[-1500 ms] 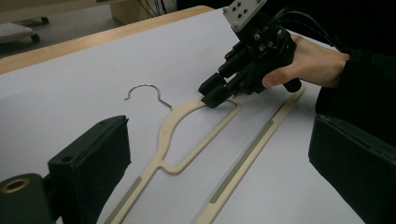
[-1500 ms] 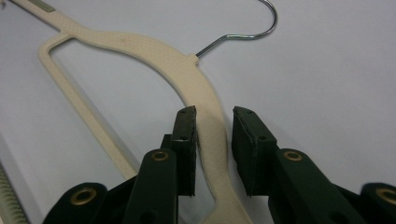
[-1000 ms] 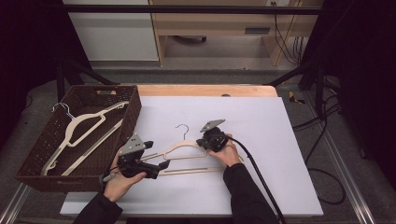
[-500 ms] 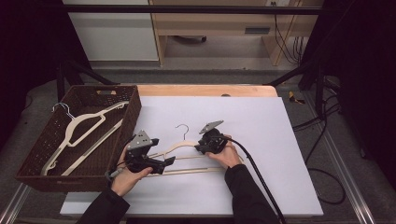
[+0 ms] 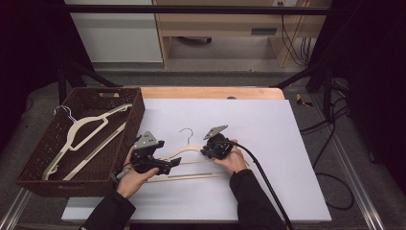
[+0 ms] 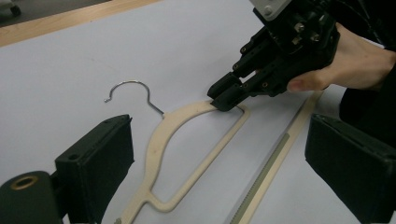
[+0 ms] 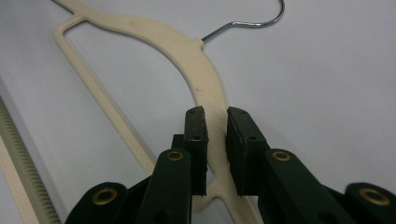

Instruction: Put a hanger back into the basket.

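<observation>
Both hands (image 5: 232, 159) low over hanger (image 5: 184, 152)

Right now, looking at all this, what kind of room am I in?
Probably a lab or workshop set up for recording handling tasks. A white work board sits on a metal-railed table, loose cables run across the floor, and a person works a cream hanger with cabled hand-held tongs.

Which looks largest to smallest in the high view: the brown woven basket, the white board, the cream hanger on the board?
1. White rectangular board, largest.
2. Brown woven basket.
3. Cream plastic hanger with a metal hook on the board, smallest.
</observation>
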`<state>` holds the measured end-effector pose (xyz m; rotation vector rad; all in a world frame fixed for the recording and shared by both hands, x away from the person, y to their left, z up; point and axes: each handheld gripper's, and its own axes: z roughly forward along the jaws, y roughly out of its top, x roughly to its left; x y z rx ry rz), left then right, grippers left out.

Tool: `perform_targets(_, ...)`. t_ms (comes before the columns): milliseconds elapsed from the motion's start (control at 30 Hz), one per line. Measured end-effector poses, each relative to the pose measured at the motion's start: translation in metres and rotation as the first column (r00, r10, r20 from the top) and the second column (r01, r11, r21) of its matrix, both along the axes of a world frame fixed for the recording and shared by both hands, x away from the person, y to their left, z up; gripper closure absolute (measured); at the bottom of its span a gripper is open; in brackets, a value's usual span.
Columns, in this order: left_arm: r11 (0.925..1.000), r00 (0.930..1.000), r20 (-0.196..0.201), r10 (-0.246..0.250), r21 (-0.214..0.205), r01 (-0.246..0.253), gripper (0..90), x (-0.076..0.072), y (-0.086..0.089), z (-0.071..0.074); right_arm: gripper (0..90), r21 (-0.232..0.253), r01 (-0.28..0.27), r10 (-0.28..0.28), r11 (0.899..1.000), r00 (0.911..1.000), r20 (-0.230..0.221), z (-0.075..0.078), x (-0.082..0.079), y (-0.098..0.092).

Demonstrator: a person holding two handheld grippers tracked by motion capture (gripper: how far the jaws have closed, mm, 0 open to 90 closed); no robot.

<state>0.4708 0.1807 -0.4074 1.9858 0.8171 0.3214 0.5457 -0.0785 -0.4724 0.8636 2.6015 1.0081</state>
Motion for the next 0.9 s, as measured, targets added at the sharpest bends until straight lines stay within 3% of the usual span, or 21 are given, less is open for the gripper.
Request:
perform_targets(33, 1.0000, 1.0000, -0.001, 0.003, -0.001, -0.003, 7.9, 0.001, 0.000, 0.000, 90.0, 0.003, -0.004, 0.004, 1.000, 1.0000, 0.008, 0.002, -0.001, -0.001)
perform_targets(100, 1.0000, 1.0000, -0.007, 0.006, 0.002, -0.006, 8.0, 0.004, 0.001, -0.002, 90.0, 0.066, -0.006, 0.002, 0.998, 0.9984, 0.056, 0.010, -0.001, -0.006)
perform_targets(167, 0.9999, 0.9999, -0.009, 0.011, -0.002, -0.011, 8.0, 0.004, 0.001, -0.002, 90.0, 0.025, -0.007, 0.005, 1.000, 0.9977, 0.068, 0.015, -0.002, -0.004)
perform_targets(267, 1.0000, 1.0000, -0.003, 0.003, -0.005, -0.003, 7.9, 0.001, 0.001, -0.001, 90.0, 0.048, -0.008, 0.005, 0.999, 0.9985, 0.055, 0.013, -0.001, -0.004)
perform_targets(433, 0.9997, 0.9998, 0.014, -0.011, -0.023, 0.012, 8.0, -0.003, 0.003, 0.003, 66.2, 0.105, 0.015, -0.018, 0.994, 0.9997, 0.019, 0.000, 0.006, 0.007)
perform_targets(533, 0.9994, 0.9998, 0.017, -0.012, -0.031, 0.012, 8.0, -0.005, 0.004, 0.004, 59.5, 0.073, 0.016, -0.017, 0.997, 0.9998, 0.013, -0.006, 0.012, 0.014)
perform_targets(600, 0.9994, 0.9997, 0.021, -0.010, -0.033, 0.011, 8.0, -0.005, 0.005, 0.005, 61.0, 0.063, 0.018, -0.018, 0.998, 0.9998, 0.008, -0.006, 0.013, 0.015)
perform_targets(667, 0.9992, 0.9998, 0.021, -0.006, -0.039, 0.007, 8.0, -0.005, 0.006, 0.005, 65.1, 0.045, -0.008, 0.006, 0.999, 0.9993, 0.036, -0.006, 0.013, 0.016)
perform_targets(733, 0.9991, 0.9998, 0.020, -0.002, -0.042, 0.003, 8.1, -0.004, 0.007, 0.005, 72.9, 0.040, -0.006, 0.005, 0.999, 0.9996, 0.027, -0.005, 0.012, 0.017)
perform_targets(900, 0.9991, 0.9997, 0.021, -0.008, -0.043, 0.009, 8.0, -0.006, 0.007, 0.006, 69.5, 0.082, -0.002, 0.002, 0.997, 1.0000, -0.007, -0.005, 0.013, 0.012)
